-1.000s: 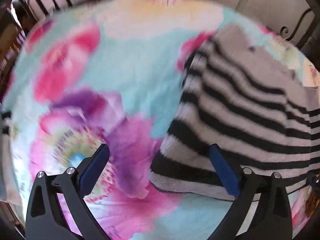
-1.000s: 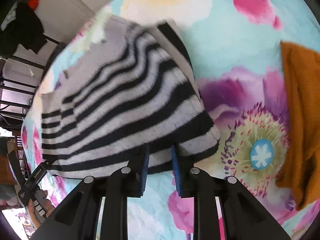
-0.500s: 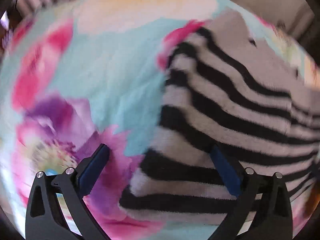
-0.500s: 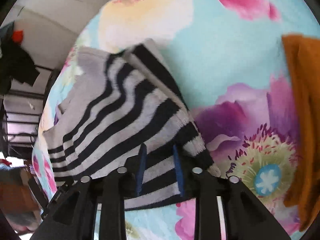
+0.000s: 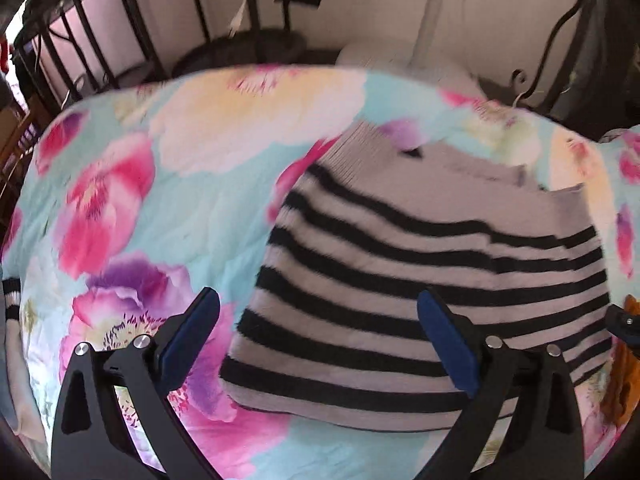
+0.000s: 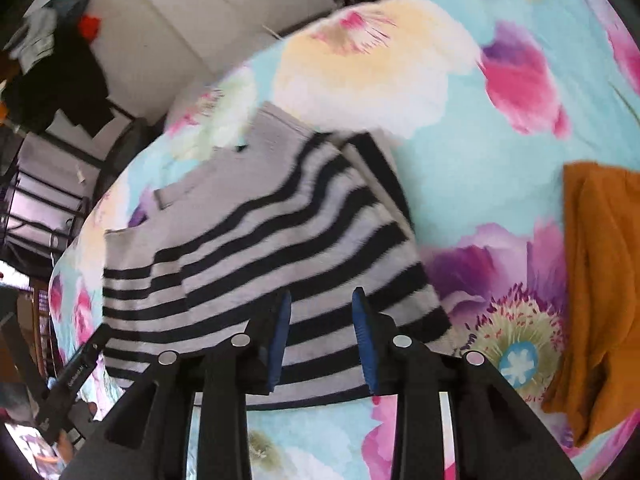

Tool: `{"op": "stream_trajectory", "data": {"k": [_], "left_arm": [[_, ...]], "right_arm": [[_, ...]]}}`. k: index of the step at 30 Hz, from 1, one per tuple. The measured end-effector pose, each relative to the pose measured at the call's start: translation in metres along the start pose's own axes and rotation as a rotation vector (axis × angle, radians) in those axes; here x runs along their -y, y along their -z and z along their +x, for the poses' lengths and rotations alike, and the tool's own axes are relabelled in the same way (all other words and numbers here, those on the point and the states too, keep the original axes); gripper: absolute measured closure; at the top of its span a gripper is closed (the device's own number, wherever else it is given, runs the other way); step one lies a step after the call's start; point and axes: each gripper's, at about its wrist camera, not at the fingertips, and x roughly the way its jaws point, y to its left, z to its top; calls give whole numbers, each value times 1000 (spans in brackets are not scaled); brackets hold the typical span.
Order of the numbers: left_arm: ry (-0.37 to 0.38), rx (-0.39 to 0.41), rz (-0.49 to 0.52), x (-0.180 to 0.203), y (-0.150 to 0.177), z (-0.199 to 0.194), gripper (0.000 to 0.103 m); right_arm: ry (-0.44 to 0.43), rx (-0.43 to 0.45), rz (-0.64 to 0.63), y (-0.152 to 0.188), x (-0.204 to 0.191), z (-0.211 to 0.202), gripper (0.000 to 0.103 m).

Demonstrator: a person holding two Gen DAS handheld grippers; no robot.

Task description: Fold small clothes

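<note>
A grey sweater with black stripes (image 5: 420, 264) lies folded on the flowered bedspread (image 5: 192, 208). My left gripper (image 5: 320, 320) hangs over the sweater's near left corner, open wide with nothing pinched; the right pad is over the knit, the left over the bedspread. In the right wrist view the same sweater (image 6: 256, 248) fills the middle. My right gripper (image 6: 322, 332) hovers over its near hem, jaws opening, and striped knit shows in the gap with the pads not pressing on it.
An orange garment (image 6: 596, 280) lies on the bedspread to the right of the sweater. A striped cuff (image 5: 10, 296) pokes in at the far left edge. Black metal bed rails (image 5: 132, 36) and a pale wall stand behind the bed's far edge.
The right gripper's pads, closed on the sweater's hem before, have spread apart. Both grippers have risen and drawn back, so more of the bed and the rails shows.
</note>
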Motion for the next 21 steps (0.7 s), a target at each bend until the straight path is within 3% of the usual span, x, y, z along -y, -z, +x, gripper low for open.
{"op": "stream_trajectory", "data": {"k": [11, 17, 21], "left_arm": [[-5, -25, 119, 22, 19, 16, 7], [-31, -68, 183, 32, 31, 36, 7], [-45, -77, 206, 34, 38, 43, 6]], "right_arm": [[3, -25, -148, 14, -46, 16, 70], [64, -81, -257, 35, -66, 43, 66], [124, -70, -342, 42, -76, 56, 64]]}}
